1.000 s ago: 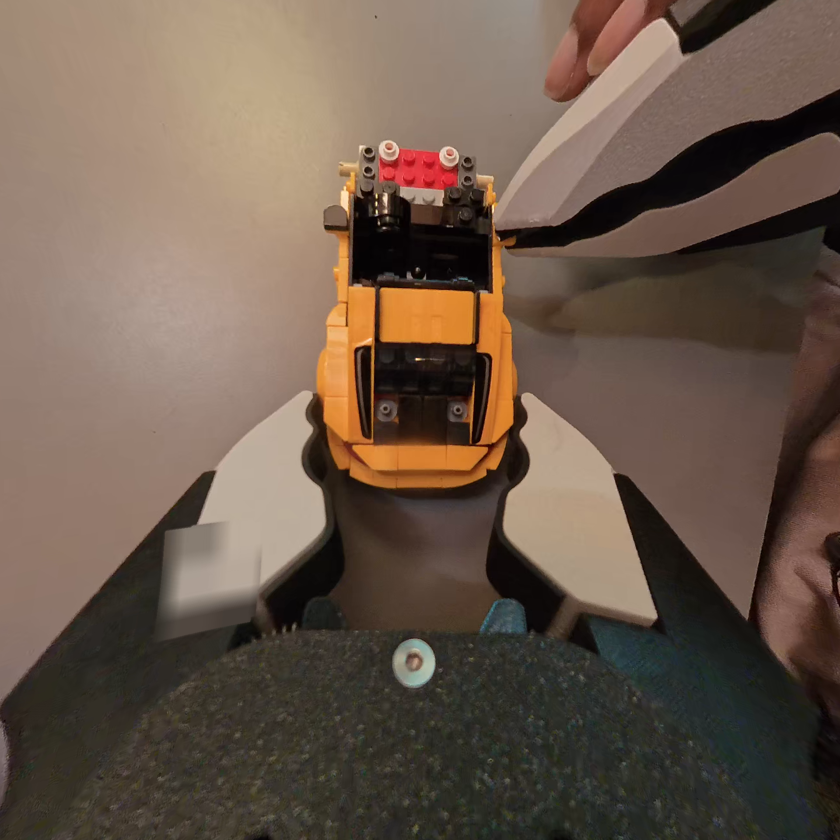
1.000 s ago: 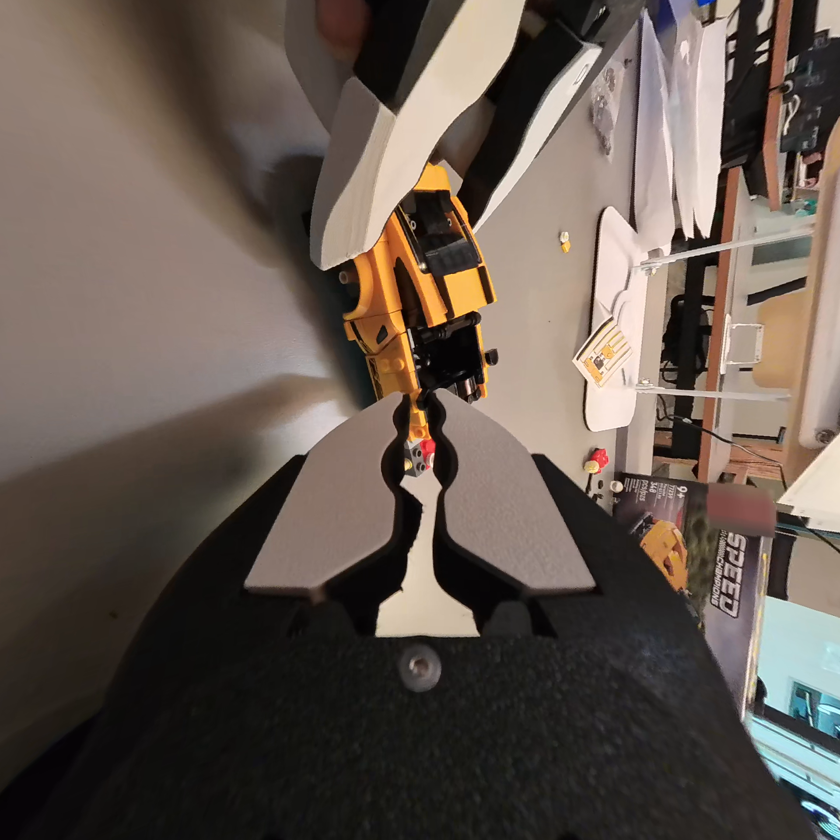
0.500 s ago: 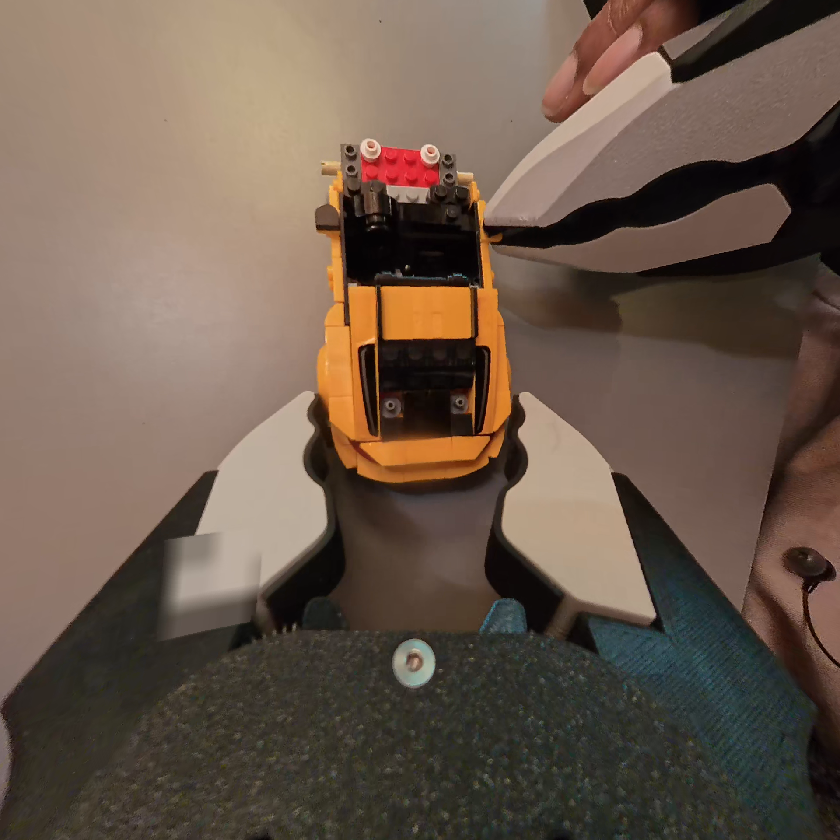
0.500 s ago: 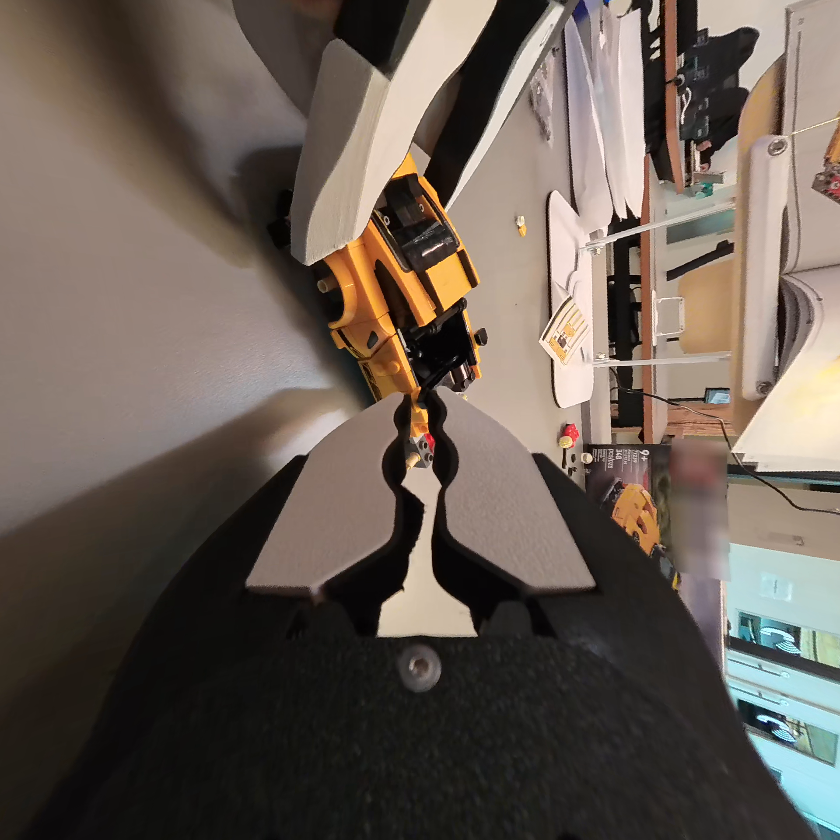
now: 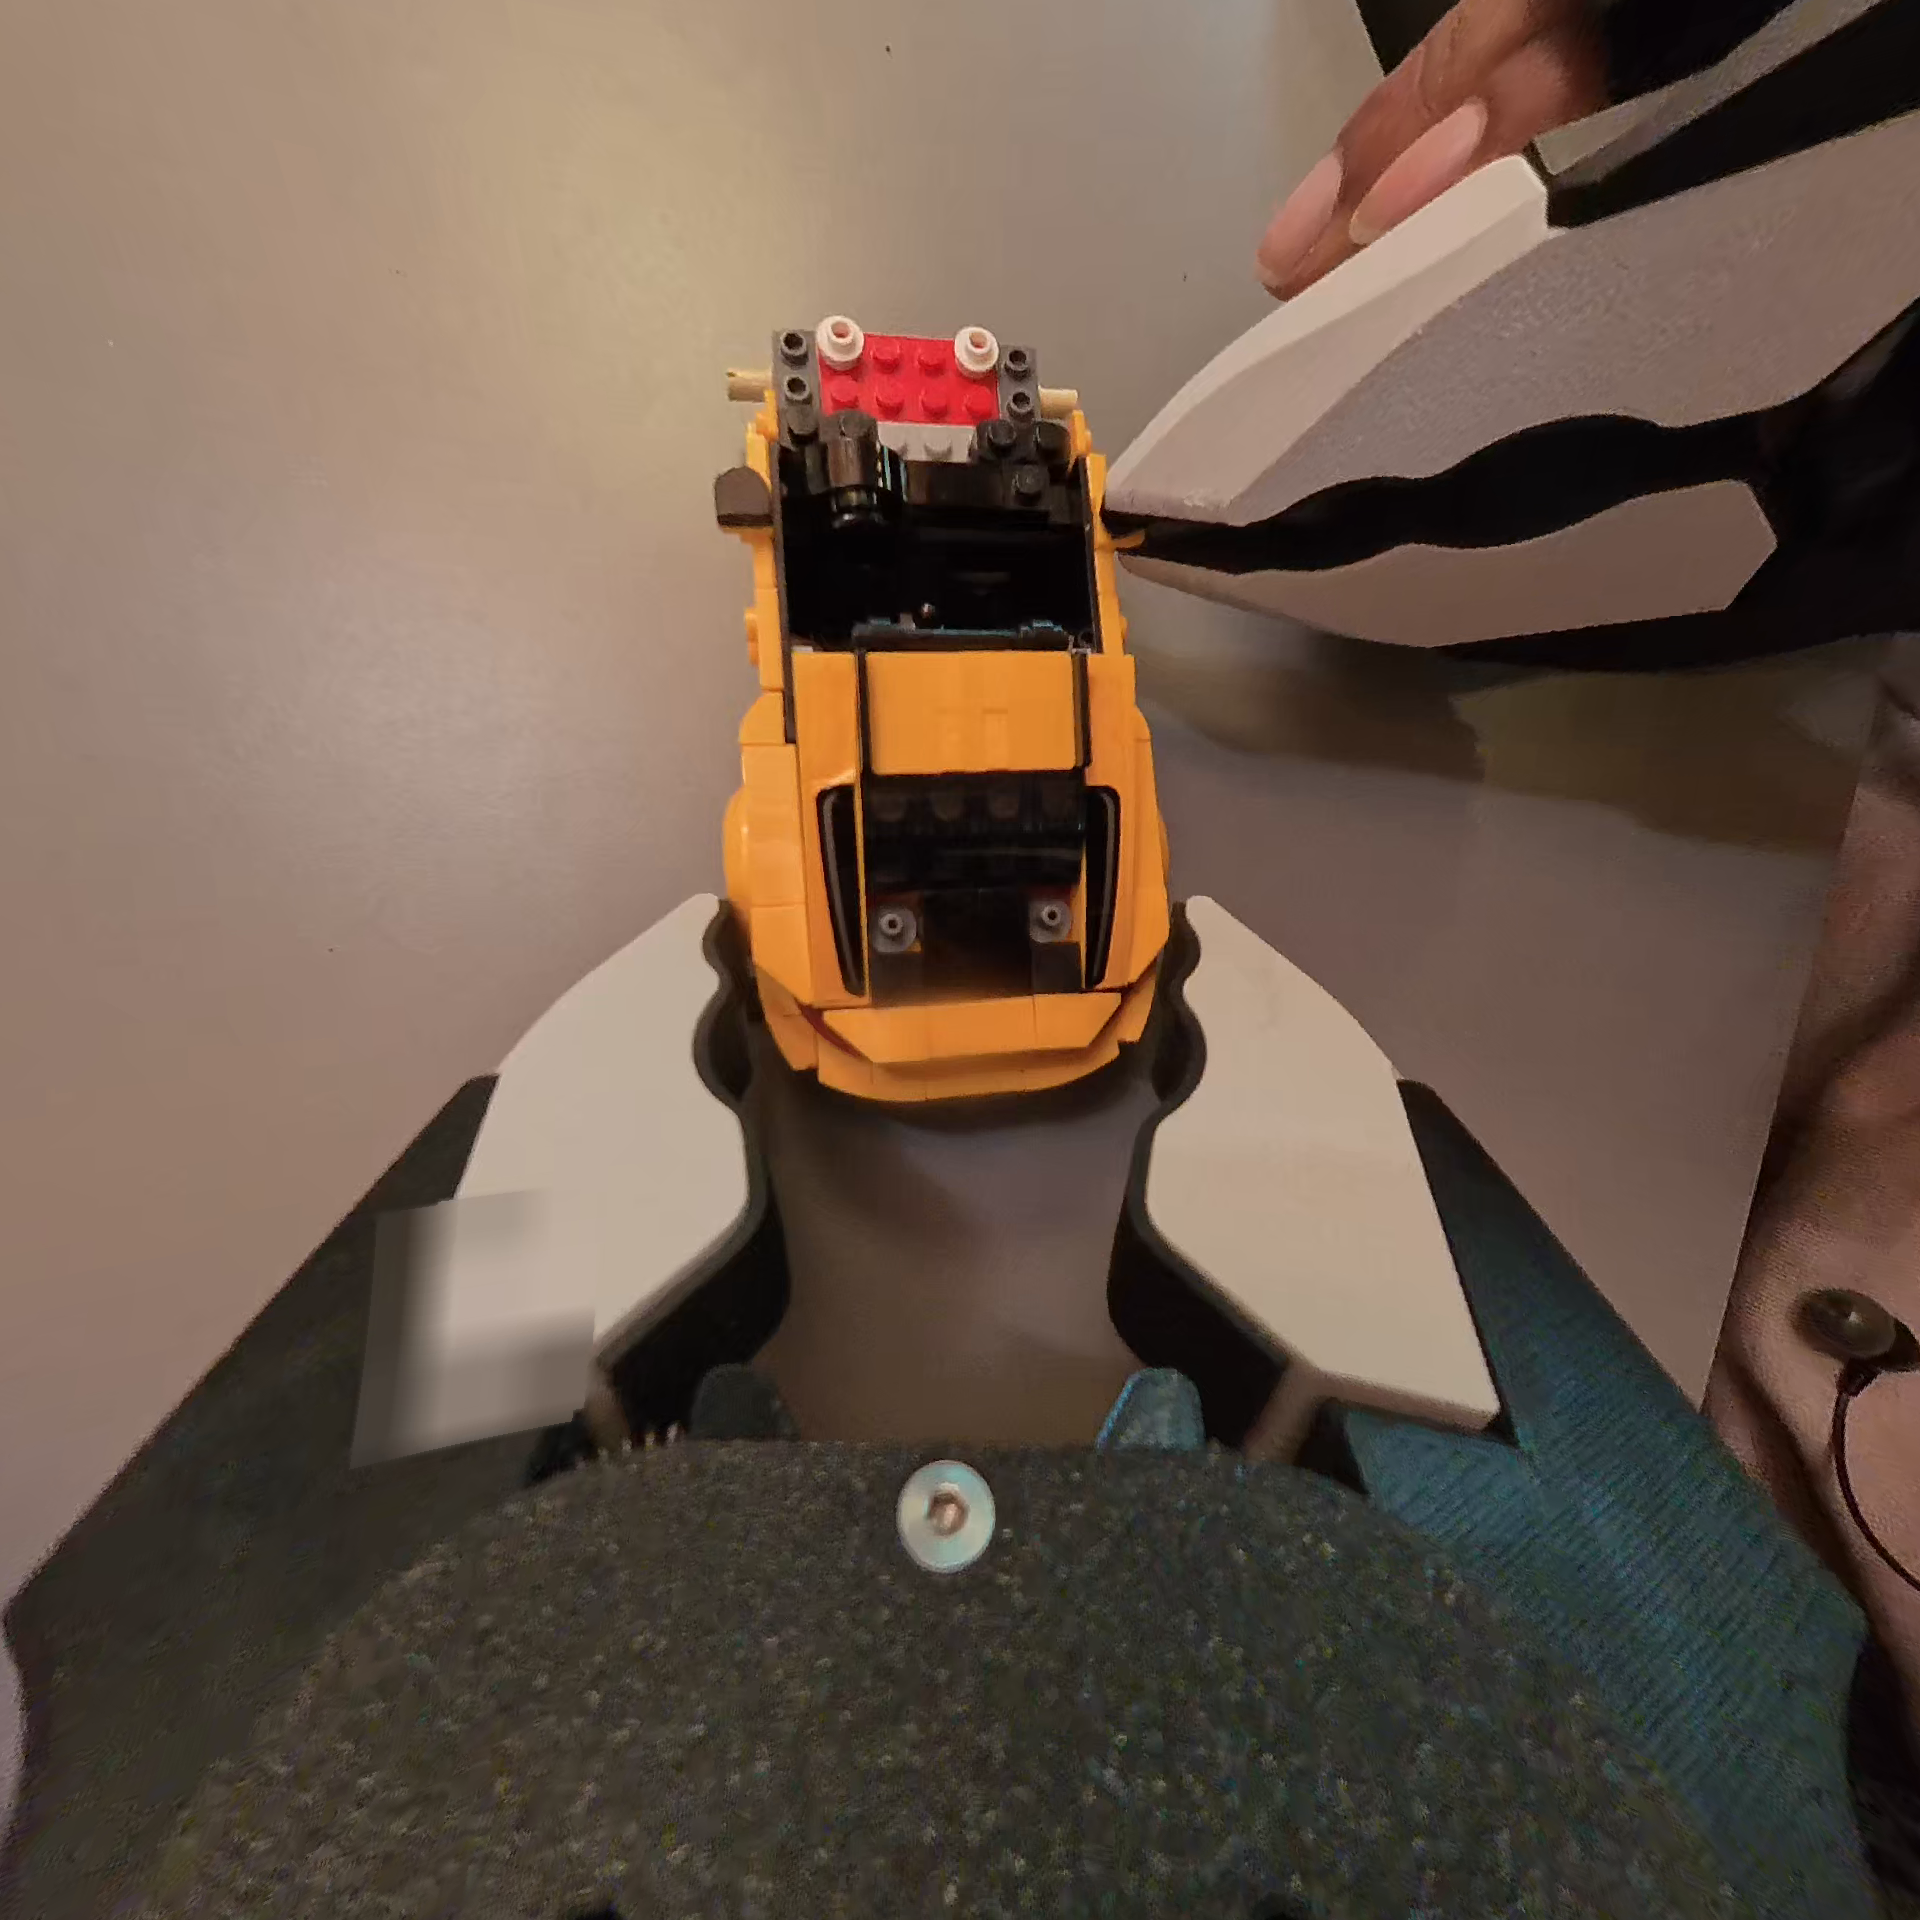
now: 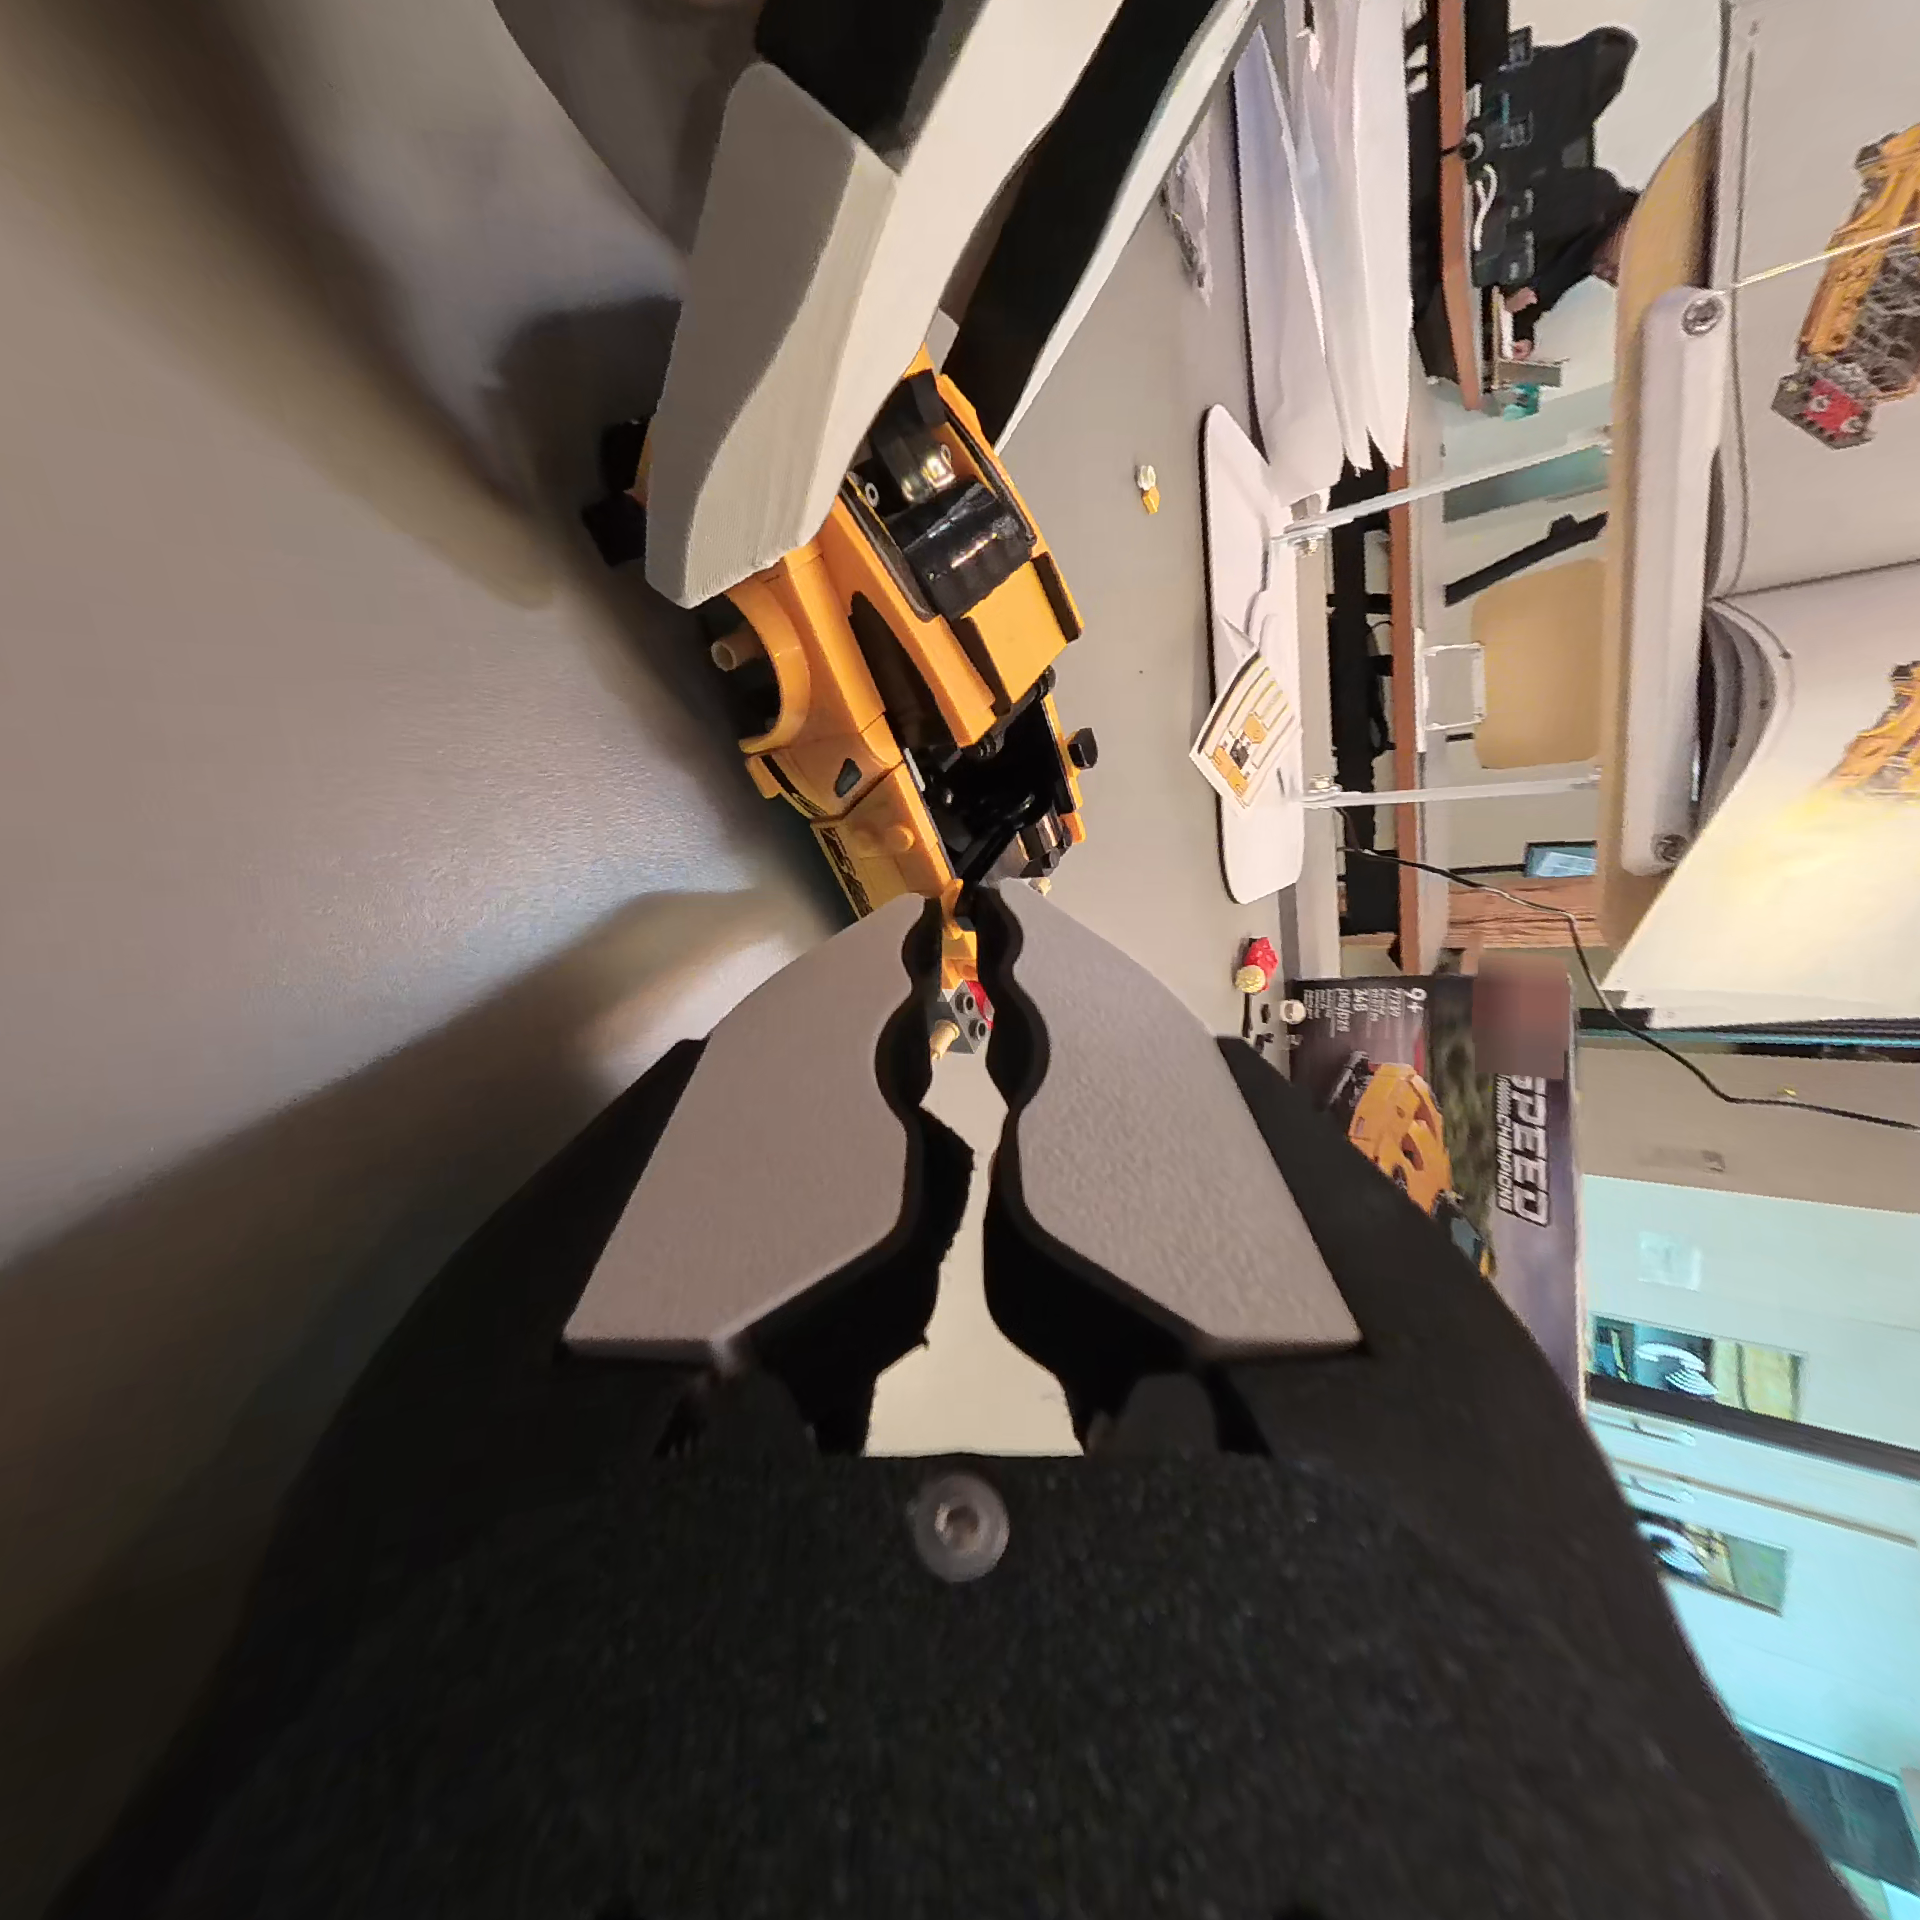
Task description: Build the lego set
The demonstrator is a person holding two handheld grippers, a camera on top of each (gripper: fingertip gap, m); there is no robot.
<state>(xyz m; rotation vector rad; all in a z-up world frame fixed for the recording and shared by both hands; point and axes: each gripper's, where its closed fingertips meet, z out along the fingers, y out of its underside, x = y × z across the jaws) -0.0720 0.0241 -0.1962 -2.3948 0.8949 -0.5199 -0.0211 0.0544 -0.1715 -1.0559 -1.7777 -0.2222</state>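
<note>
A yellow brick car (image 5: 966, 727) with a black open cockpit and a red plate at its far end hangs over the grey table (image 5: 312, 520). My left gripper (image 5: 951, 935) is shut on the car's near end, with a pad against each side. In the right wrist view its white fingers (image 6: 769, 364) flank the car (image 6: 862, 665). My right gripper (image 6: 961, 914) is shut on the thin yellow side wall at the car's other end. It comes in from the right in the left wrist view (image 5: 1117, 530), with a hand (image 5: 1382, 177) on it.
A dark box with a yellow car picture (image 6: 1434, 1081) lies at the right. A white board (image 6: 1247, 831) carries a sticker sheet (image 6: 1247, 727). Small loose pieces (image 6: 1257, 961) lie by the box, and paper sheets (image 6: 1340, 208) lie farther back.
Both grippers keep their hold on the car. The car and grippers have shifted slightly together, and the right wrist view has tilted a little. The jaws have not opened.
</note>
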